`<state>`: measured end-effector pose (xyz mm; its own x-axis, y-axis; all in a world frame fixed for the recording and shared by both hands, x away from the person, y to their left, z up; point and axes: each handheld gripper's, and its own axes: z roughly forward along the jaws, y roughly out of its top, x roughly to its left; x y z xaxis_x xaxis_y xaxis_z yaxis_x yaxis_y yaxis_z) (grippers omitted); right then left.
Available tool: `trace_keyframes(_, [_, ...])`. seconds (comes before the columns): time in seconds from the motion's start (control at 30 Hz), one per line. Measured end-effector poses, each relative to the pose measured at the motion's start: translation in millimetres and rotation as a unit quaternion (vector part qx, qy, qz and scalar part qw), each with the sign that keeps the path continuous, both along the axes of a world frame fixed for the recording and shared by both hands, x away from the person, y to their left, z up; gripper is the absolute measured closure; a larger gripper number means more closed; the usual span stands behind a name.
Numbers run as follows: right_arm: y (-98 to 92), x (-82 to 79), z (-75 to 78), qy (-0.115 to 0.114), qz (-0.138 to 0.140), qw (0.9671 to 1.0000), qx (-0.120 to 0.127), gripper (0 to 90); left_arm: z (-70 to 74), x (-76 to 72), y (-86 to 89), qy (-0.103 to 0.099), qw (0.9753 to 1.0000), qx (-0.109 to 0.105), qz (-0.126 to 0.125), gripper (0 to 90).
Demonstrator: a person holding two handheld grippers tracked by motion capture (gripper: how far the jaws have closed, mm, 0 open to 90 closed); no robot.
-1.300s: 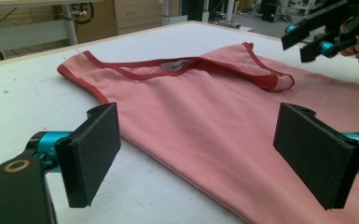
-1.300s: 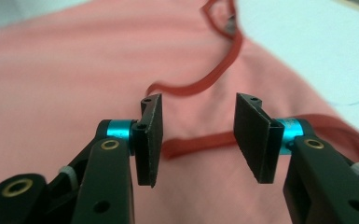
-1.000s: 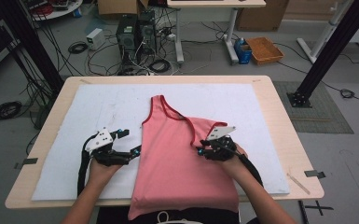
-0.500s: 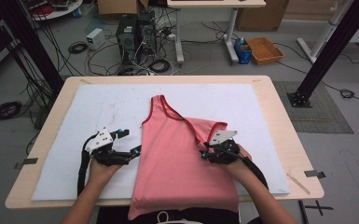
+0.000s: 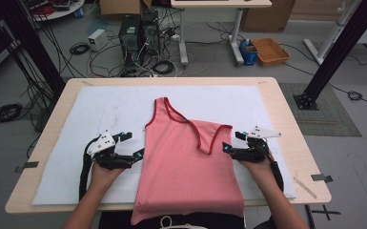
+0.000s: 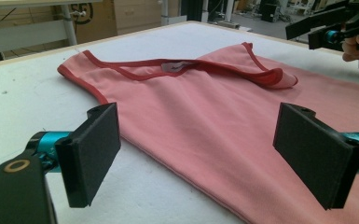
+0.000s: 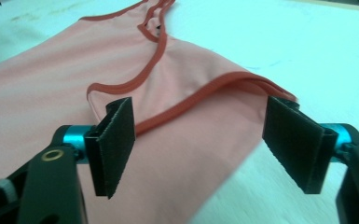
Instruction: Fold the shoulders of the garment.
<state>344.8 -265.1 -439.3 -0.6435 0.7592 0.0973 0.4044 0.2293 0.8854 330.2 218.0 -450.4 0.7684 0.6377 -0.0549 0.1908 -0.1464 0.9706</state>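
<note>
A pink tank top with red trim lies flat on the white mat, its hem hanging over the table's near edge. One strap points away from me; the other is folded down over the chest. My left gripper rests open at the garment's left edge, the pink cloth reaching between its jaws, left gripper. At the right edge my right gripper is open, with the red-trimmed armhole edge between its pads, right gripper.
The wooden table frames the mat on all sides. Black frame posts stand to the right and left. Computers, cables and an orange basket sit on the floor beyond the far edge.
My right gripper has drawn back to the right, from over the tank top to its right edge. The left gripper and the garment have stayed put.
</note>
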Motion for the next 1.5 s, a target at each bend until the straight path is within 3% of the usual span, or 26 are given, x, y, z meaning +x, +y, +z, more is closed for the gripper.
trace_keyframes(0.17, [-7.1,-5.5,-8.4,-0.007,-0.005,0.9999,0.009,21.6,0.4,-1.8,-2.5,-0.008,0.9999,0.013,0.0,15.6])
trace_keyframes(0.37, [-4.1,-4.1,-9.3,0.001,0.0,1.0,-0.006,21.6,0.1,0.7,0.8,0.005,1.0,-0.007,0.003,15.6])
trace_keyframes(0.6, [-0.3,-4.9,-9.6,-0.004,0.005,0.9997,-0.024,21.5,0.2,3.1,1.5,0.014,0.9998,-0.01,0.006,15.6])
trace_keyframes(0.73, [0.9,-5.4,-9.6,-0.006,0.006,0.9995,-0.029,21.4,1.0,6.3,2.0,0.029,0.9994,-0.013,0.012,15.5])
trace_keyframes(0.87, [1.2,-5.6,-9.6,-0.007,0.007,0.9995,-0.03,21.4,8.2,12.9,-2.6,0.028,0.9993,-0.018,0.015,15.5])
trace_keyframes(1.1, [0.4,-4.8,-9.7,-0.003,0.003,0.9997,-0.026,20.8,26.3,48.2,-15.3,0.058,0.9978,-0.027,0.019,15.4])
trace_keyframes(1.33, [-0.8,-3.0,-9.8,0.003,0.002,0.9998,-0.021,20.8,41.0,101.3,-31.0,0.098,0.9951,0.005,0.015,15.5])
trace_keyframes(1.5, [-0.8,-2.8,-9.8,0.005,0.003,0.9997,-0.022,20.8,42.1,127.1,-37.8,0.121,0.9924,0.006,0.018,15.5])
